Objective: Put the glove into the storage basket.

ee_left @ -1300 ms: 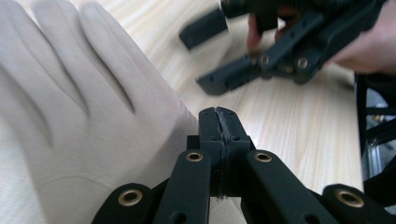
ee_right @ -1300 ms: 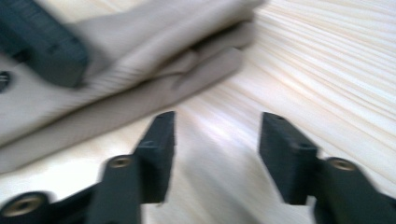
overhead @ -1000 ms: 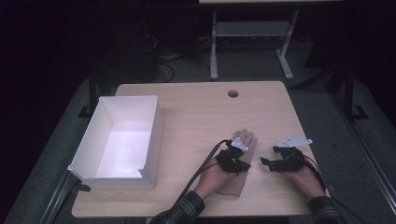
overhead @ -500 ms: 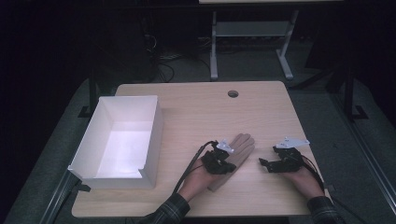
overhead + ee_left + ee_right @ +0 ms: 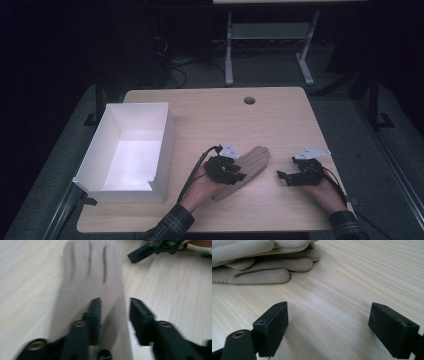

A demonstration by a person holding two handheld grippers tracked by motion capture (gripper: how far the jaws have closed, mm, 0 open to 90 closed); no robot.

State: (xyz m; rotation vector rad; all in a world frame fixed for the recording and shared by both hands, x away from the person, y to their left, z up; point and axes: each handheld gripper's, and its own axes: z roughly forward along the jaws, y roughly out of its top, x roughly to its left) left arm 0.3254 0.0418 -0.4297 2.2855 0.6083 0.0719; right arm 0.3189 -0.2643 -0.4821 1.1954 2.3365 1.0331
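A beige glove [image 5: 254, 161] lies flat on the wooden table [image 5: 210, 112], its fingers pointing to the far right. My left gripper [image 5: 238, 173] hovers over the glove's cuff end. In the left gripper view its jaws have just been opening and the gripper [image 5: 115, 305] stands open, with the glove [image 5: 87, 277] under the jaws and not pinched. To the right of the glove, my right gripper [image 5: 281, 176] rests low on the table and points left. Its jaws have just been opening a little and the gripper [image 5: 328, 312] is wide open with nothing between. The glove's fingers [image 5: 257, 265] lie just ahead of it.
A white open box [image 5: 166, 142] stands on the left part of the table, a short way from my left hand. A round cable hole [image 5: 249, 100] sits near the far edge. The right gripper [image 5: 150, 250] also appears beyond the glove in the left gripper view.
My left gripper has drawn back leftward along the glove, from its fingers to the cuff end. The glove's fingers now lie uncovered. The right gripper has stayed in place.
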